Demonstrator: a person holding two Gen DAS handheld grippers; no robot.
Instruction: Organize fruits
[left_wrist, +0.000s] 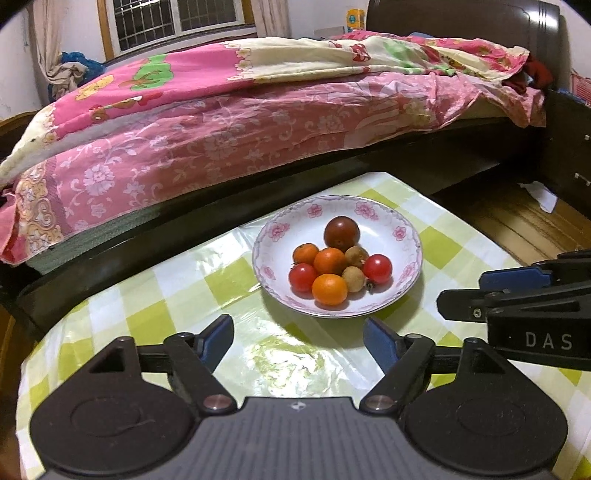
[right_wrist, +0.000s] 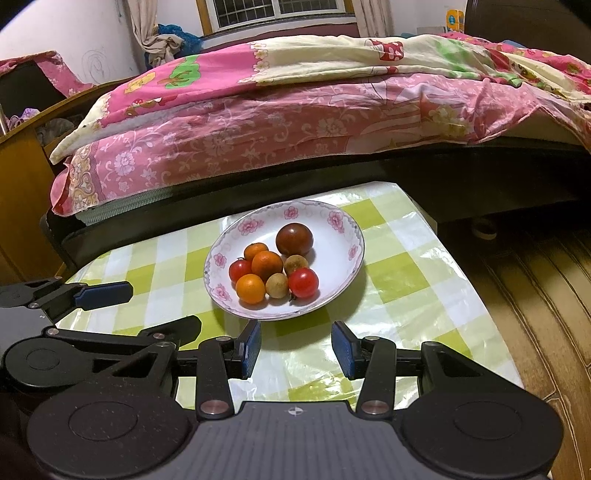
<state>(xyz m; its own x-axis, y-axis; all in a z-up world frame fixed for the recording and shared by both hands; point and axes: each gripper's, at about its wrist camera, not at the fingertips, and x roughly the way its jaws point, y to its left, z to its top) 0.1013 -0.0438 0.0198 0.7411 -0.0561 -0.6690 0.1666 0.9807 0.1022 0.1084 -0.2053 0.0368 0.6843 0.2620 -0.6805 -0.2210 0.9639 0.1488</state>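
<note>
Left wrist view, left tool (left_wrist: 298, 341) spread empty, right tool (right_wrist: 295, 349) likewise, both level, near plate (left_wrist: 388, 232)

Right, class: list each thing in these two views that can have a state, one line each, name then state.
left gripper: open, holding nothing, above the table
right gripper: open, holding nothing, above the table
plate: upright on the table, holding all eight fruits
dark tomato: whole, at the plate's far side
table: covered by a checked cloth
</note>
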